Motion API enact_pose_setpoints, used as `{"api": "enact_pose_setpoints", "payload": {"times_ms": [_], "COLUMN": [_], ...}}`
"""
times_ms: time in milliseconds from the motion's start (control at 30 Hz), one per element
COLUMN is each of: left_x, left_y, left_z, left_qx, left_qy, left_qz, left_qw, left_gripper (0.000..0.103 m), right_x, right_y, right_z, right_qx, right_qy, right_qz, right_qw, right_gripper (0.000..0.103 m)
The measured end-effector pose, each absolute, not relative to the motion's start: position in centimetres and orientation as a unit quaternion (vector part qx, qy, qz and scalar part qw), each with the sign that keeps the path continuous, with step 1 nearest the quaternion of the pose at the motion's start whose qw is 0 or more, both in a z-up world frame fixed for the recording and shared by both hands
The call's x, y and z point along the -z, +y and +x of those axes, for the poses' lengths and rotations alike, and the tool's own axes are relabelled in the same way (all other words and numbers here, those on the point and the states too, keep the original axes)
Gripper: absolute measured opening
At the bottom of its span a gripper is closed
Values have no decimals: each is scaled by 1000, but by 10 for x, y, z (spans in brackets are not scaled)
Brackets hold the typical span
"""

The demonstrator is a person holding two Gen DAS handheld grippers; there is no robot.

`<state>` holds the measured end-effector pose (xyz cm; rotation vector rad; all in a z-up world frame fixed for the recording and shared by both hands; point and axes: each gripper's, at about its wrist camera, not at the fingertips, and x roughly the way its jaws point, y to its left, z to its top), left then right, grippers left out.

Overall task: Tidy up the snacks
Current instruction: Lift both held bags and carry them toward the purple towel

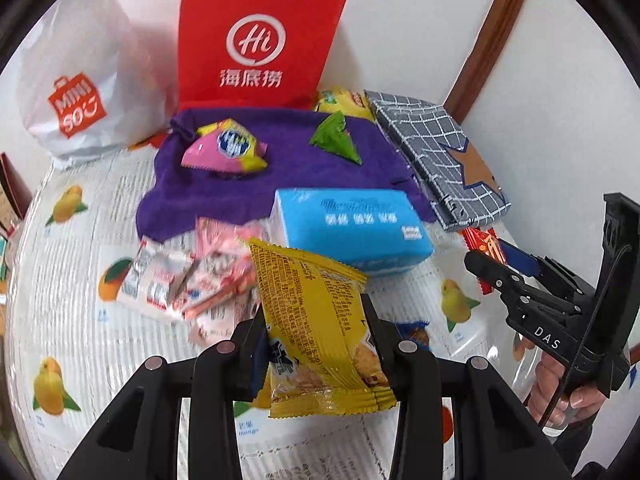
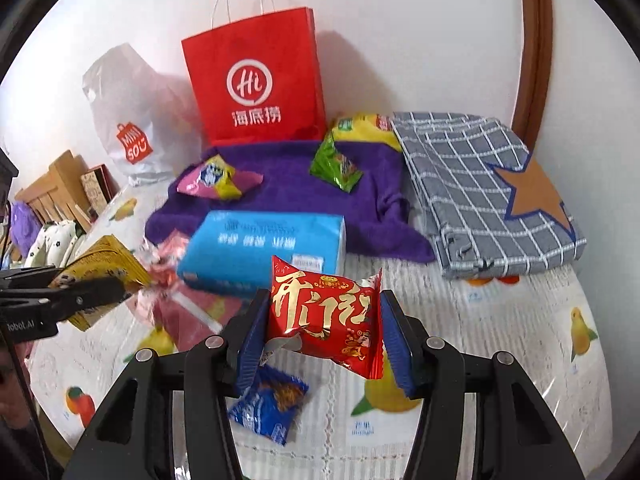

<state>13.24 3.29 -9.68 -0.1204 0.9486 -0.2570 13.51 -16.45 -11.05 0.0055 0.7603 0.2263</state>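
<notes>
The counter (image 2: 500, 360), under a cloth printed with fruit, stretches out ahead of both hand-held grippers. Farthest ahead, against the wall, stand a red paper bag (image 2: 256, 84) and, to its left, a white plastic bag (image 2: 132, 120). In front of the red bag lies a purple towel (image 2: 288, 188), and just right of it a folded grey checked cloth (image 2: 480, 184) with a brown star. On the towel rest a pink and yellow snack packet (image 2: 216, 180) and a green snack packet (image 2: 334, 166), well apart; a yellow bag (image 2: 364, 124) peeks out behind the towel's far right corner. Nearer, a blue tissue pack (image 2: 264, 248) lies at the towel's front edge, straight ahead of the right hand-held gripper (image 2: 322, 326). That gripper's blue-padded jaws are clamped on a red snack packet (image 2: 324, 320) with gold lettering, lifted clear of the counter. The left hand-held gripper (image 1: 316, 344) is closed narrowly on a yellow snack packet (image 1: 316, 320), also held above the counter. Left of that packet, a loose heap of pink and white wrappers (image 1: 192, 280) lies on the cloth. Smallest, a blue snack packet (image 2: 268, 408) lies flat on the counter, just below and left of the right gripper's jaws.
</notes>
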Motion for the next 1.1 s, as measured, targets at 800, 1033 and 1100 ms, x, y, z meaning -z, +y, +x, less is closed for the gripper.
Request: {"api": "enact_pose_setpoints", "payload": {"times_ms": [800, 1033, 1100], "left_x": [64, 67, 68], "left_y": [49, 53, 54], "left_z": [228, 260, 268], "left_qx": [103, 108, 104], "left_qy": [441, 440, 441], "left_qz": [-39, -36, -27], "left_qw": [891, 890, 891], "left_gripper": [37, 37, 37], "right_x": [78, 81, 82], "right_y": [-140, -135, -132], "right_z": [252, 281, 289], "right_qx": [-115, -116, -116], "right_qy": [354, 360, 361], "right_qz": [-15, -9, -12], "right_qw": [928, 926, 925], "right_gripper": [54, 54, 54]}}
